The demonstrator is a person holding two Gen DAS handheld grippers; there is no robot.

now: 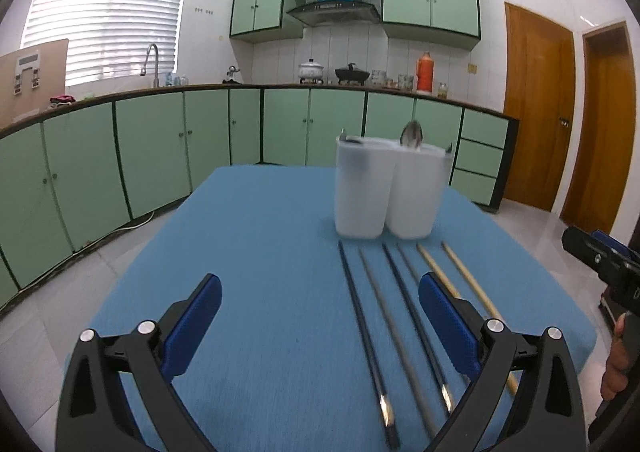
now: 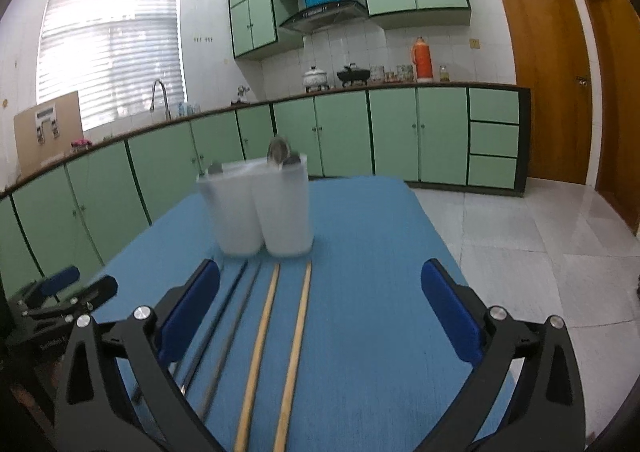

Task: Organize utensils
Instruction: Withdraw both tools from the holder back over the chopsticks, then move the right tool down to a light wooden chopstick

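Here, chopsticks [image 1: 404, 316] lie on blue tablecloth [image 1: 260, 252].

A table covered in a blue cloth [image 1: 260, 252] carries everything here. At its far end, toward the right in the left wrist view, stand two translucent white plastic containers [image 1: 362, 188] side by side and touching, with metal spoons [image 1: 412, 134] poking above their rims. Just in front of them, six chopsticks lie in a row on the cloth, roughly parallel, running from the containers toward the near edge. The four on the left are dark chopsticks [image 1: 362, 316], two of them with pale tips at the near end. The two on the right are wooden chopsticks [image 2: 280, 352], light tan, lying close together but not touching.
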